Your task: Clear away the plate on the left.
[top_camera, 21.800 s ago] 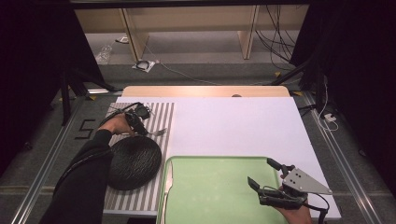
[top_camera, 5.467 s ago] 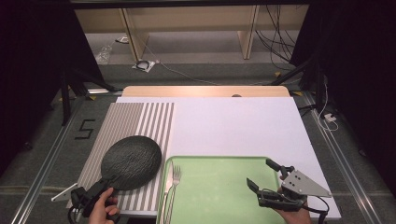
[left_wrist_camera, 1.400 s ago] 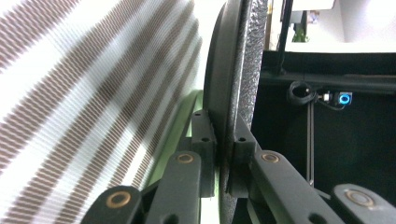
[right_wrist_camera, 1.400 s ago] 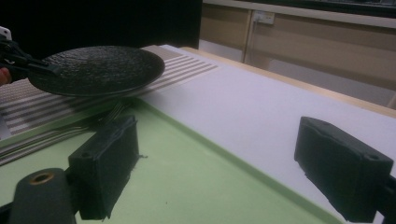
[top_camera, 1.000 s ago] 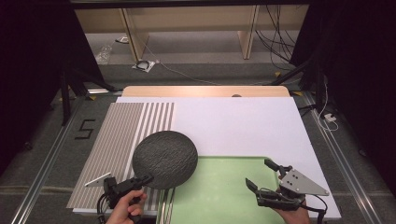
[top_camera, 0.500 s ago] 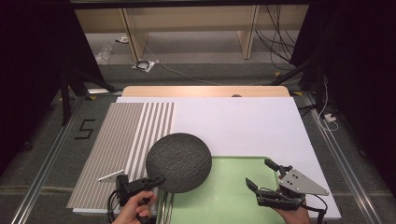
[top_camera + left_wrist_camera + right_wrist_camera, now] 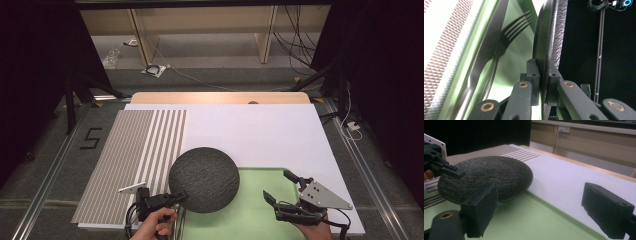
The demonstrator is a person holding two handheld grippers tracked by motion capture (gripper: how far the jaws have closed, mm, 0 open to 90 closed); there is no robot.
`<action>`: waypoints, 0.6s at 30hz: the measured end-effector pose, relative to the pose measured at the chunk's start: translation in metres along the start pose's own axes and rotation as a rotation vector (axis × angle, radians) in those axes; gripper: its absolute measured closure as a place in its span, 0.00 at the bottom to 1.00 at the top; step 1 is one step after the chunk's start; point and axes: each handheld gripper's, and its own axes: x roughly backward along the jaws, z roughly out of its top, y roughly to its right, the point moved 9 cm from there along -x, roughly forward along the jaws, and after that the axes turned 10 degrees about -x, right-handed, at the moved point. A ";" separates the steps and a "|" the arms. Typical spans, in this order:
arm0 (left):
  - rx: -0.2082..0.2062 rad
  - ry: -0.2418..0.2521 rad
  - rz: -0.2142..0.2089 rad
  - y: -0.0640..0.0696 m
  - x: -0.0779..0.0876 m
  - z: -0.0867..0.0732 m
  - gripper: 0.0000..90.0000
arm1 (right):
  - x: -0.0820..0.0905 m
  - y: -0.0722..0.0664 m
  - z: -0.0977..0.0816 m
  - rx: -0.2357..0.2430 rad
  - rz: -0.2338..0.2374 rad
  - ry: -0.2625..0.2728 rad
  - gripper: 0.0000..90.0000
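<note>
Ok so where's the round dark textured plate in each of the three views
High view: round dark textured plate at lower centre, overlapping the green tray's left edge.
Left gripper view: edge-on at centre, clamped by the tongs.
Right gripper view: upper left, above the tray.
Shared landmark: the green tray.
</note>
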 end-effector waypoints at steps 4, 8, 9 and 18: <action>-0.018 -0.026 -0.008 0.003 -0.004 -0.004 0.94 | 0.000 0.000 0.000 0.000 0.000 -0.001 0.16; -0.039 -0.063 -0.020 0.007 -0.010 -0.009 0.94 | 0.000 0.000 0.000 -0.001 0.000 -0.001 0.16; -0.041 -0.074 -0.023 0.008 -0.012 -0.010 0.94 | 0.000 0.000 0.000 0.000 0.000 -0.001 0.16; -0.063 -0.160 -0.035 0.009 -0.021 -0.023 0.94 | 0.001 0.000 0.000 0.002 0.001 0.001 0.16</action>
